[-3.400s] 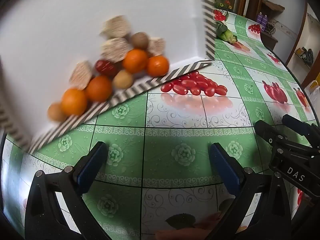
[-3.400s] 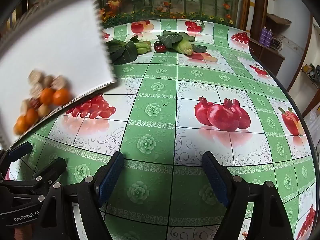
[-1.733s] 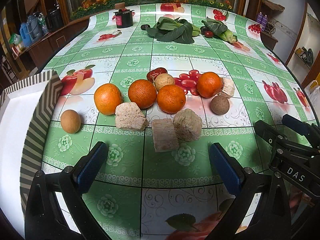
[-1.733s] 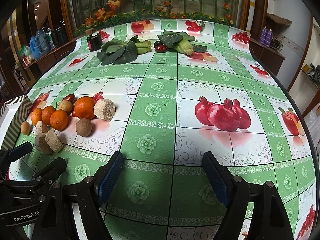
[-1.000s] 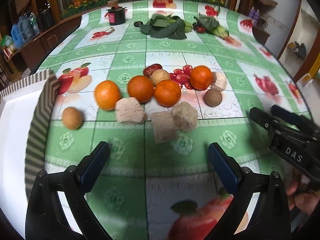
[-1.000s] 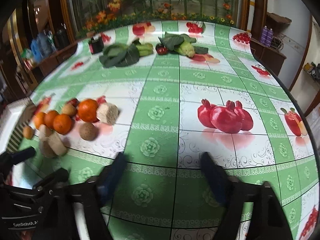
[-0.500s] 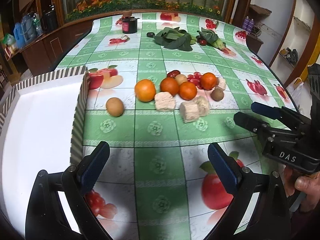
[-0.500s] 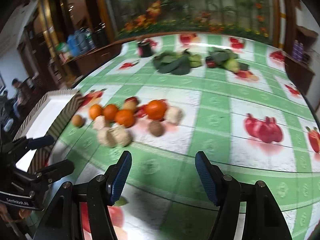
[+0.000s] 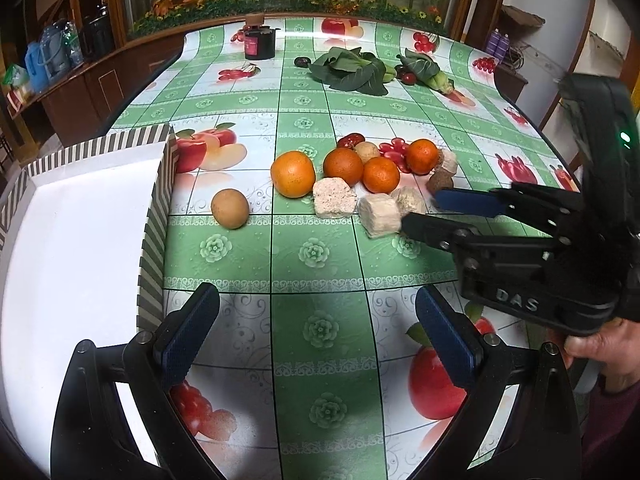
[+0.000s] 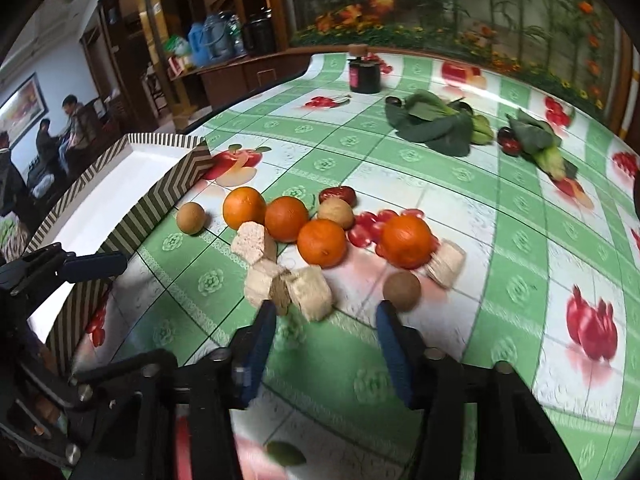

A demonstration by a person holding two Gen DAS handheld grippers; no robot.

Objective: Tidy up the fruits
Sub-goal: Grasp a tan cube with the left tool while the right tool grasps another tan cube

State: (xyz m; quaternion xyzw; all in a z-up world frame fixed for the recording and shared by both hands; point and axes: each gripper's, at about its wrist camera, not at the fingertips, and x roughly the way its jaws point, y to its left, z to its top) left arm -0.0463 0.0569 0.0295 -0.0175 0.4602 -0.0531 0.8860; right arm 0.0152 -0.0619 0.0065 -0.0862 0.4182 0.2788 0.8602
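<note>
A heap of fruit lies on the fruit-print tablecloth: several oranges [image 9: 293, 173] [image 10: 322, 242], a brown round fruit [image 9: 229, 208] [image 10: 191, 217] off to the left, another brown one [image 10: 401, 286], a red date [image 10: 338, 194], and pale rough cubes [image 9: 334, 198] [image 10: 312, 292]. My left gripper [image 9: 316, 332] is open and empty, well short of the heap. My right gripper [image 10: 326, 314] is open and empty, just in front of the cubes; it also shows in the left wrist view [image 9: 440, 210].
A white box with a striped rim [image 9: 156, 208] [image 10: 168, 196] sits at the left. Leafy greens [image 9: 348, 70], corn [image 10: 554, 160] and a dark jar [image 9: 259, 42] stand at the far end. The table edge curves at the right.
The box was tipped and the fruit spilled onto the table; the box came to rest at the left. Both grippers pulled back, then the right one moved in close to the cubes.
</note>
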